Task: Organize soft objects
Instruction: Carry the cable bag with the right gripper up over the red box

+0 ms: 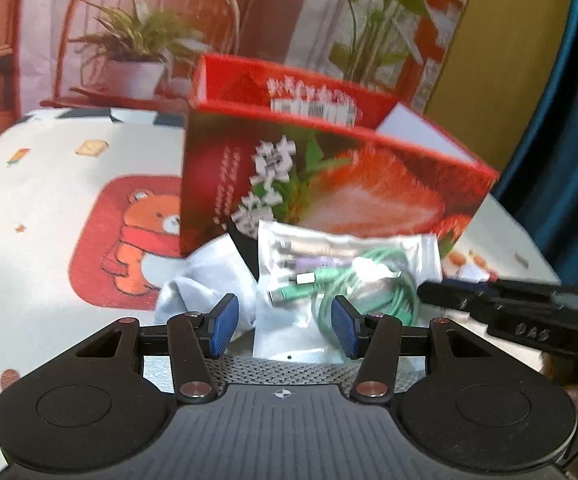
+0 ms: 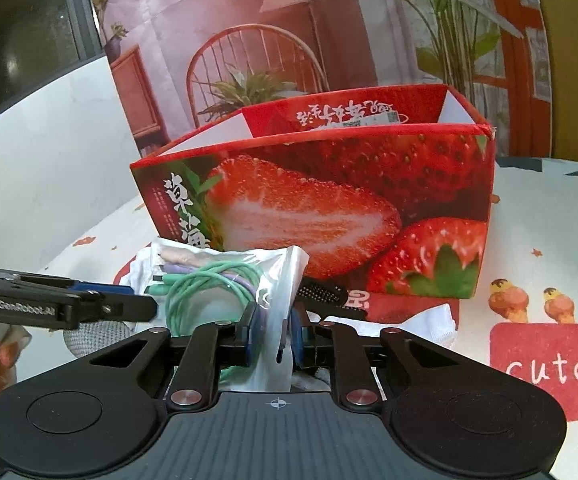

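The table [image 2: 529,216] carries a white cloth printed with cartoon bears. An open red strawberry box [image 2: 329,208] stands upright on it. Against the box's near face lies a clear cable bag [image 1: 341,276] holding coiled green cables, resting on white cloth items [image 1: 205,276] and a grey knitted piece [image 1: 273,368]. The right gripper [image 2: 275,332] is clenched on the bag's edge. The left gripper [image 1: 285,324] stands released, its blue pads [image 1: 223,326] flanking the bag's lower end without pressing it.
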Demonstrator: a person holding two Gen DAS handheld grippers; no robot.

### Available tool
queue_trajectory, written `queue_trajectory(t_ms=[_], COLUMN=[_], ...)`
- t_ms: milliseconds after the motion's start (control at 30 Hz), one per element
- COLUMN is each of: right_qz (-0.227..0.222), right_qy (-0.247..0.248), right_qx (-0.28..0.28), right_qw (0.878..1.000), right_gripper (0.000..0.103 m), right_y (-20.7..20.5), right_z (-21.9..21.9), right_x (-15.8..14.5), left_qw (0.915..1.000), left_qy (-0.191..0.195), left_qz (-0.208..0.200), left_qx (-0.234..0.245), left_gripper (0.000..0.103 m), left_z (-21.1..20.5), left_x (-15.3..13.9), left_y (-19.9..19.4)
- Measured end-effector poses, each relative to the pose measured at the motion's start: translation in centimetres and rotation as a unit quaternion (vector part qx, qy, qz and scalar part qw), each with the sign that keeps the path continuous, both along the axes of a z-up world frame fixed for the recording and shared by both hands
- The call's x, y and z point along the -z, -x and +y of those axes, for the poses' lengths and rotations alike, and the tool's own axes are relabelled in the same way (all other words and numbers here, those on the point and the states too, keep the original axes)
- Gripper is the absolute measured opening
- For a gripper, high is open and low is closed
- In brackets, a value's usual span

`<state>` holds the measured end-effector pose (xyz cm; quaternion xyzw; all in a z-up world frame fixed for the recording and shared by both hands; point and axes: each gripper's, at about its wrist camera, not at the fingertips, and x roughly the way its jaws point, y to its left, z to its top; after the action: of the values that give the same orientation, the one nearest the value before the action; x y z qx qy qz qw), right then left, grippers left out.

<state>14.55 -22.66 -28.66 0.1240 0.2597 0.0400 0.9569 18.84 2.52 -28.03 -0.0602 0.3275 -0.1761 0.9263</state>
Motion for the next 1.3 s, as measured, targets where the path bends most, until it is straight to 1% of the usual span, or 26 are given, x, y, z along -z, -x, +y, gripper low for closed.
queue_trajectory(t_ms=[67,133,233,400,467,567,733,833,933,1133,1167,1233,1300], right_qz=[0.000,0.000,0.002,0.007,0.009,0.010,0.014,0.019,0.024,0.033,0.035,0.041,0.049], right_qy=[-0.003,-0.006,-0.009,-0.001,0.008,0.015,0.012,0.007,-0.003,-0.018,-0.024,-0.041,-0.041], right_qx=[0.004,0.005,0.009,0.012,0.012,0.010,0.013,0.011,0.008,0.006,0.004,-0.003,-0.009], right_qw=[1.000,1.000,1.000,1.000,1.000,1.000,1.000,1.000,1.000,0.999,0.999,0.998,0.998], right_gripper=[0.016,0.016,0.016,0.016,0.016,0.016,0.016,0.018,0.020,0.022,0.024,0.033,0.037], right_y=[0.1,0.2,0.3,0.0,0.0,0.0,-0.2,-0.2,-0.3,-0.3,-0.3,-0.4,-0.5], right_z=[-0.1,-0.3,-0.3,-0.1,0.1,0.4,0.2,0.1,-0.1,-0.2,-0.3,-0.5,-0.2], right_x=[0.1,0.2,0.3,0.3,0.3,0.3,0.4,0.5,0.6,0.8,0.9,1.0,1.1], left_qw=[0.9999,0.9996,0.9994,0.9995,0.9996,0.9991,0.9980,0.9977,0.9974,0.9965,0.9964,0.9965,0.9968], left_qy=[0.011,0.011,0.020,0.013,0.014,0.024,0.031,0.027,0.026,0.040,0.041,0.040,0.035], left_qz=[-0.012,-0.024,-0.027,-0.006,0.010,0.032,0.042,0.045,0.047,0.057,0.058,0.058,0.056], left_qx=[-0.005,-0.005,0.010,0.029,0.021,0.012,0.036,0.043,0.047,0.046,0.046,0.046,0.046], left_gripper=[0.054,0.054,0.054,0.054,0.054,0.054,0.054,0.054,0.054,0.055,0.055,0.055,0.054], left_z=[0.5,0.6,0.2,-1.0,-0.9,-0.3,-0.4,-0.7,-0.8,-0.3,-0.3,-0.3,-0.5], left_x=[-0.7,-1.3,-1.8,-0.5,0.4,1.5,2.2,2.6,2.9,3.2,3.2,3.2,3.2], left_y=[0.7,1.1,0.9,-0.6,-1.4,-2.4,-3.0,-3.2,-3.5,-3.9,-3.9,-3.8,-3.7])
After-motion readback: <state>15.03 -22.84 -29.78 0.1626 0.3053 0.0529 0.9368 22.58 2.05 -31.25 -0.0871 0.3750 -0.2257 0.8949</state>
